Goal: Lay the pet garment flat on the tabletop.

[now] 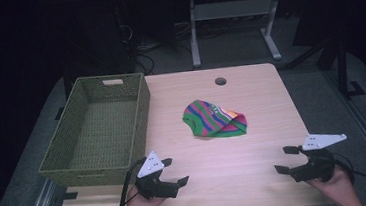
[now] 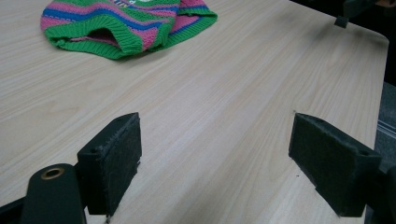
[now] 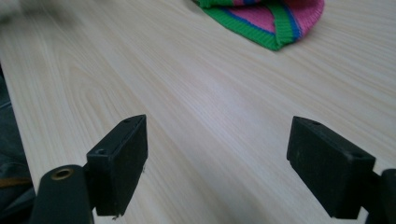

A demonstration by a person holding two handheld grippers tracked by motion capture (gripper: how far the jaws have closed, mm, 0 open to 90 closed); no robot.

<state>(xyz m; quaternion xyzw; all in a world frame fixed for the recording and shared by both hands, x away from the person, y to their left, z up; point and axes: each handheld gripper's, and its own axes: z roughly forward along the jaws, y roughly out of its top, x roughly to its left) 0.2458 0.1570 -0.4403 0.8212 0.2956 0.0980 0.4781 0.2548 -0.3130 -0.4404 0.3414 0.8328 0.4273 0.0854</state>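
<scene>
A knitted garment striped in green, pink and blue (image 1: 214, 119) lies crumpled in the middle of the light wooden table (image 1: 257, 176). My left gripper (image 1: 175, 170) hovers near the front edge at the left, open, with nothing between its jaws. My right gripper (image 1: 286, 159) is near the front right corner, open and empty too. In the left gripper view the garment (image 2: 126, 23) lies ahead at the upper left, well beyond the pads (image 2: 116, 158). The right gripper view has the garment's edge (image 3: 271, 18) at the top, past bare tabletop.
A green woven basket (image 1: 74, 142) stands on the table's left side, with nothing visible inside it. A round cable hole (image 1: 220, 81) sits near the table's far edge. Dark floor and a white desk frame (image 1: 234, 23) lie beyond.
</scene>
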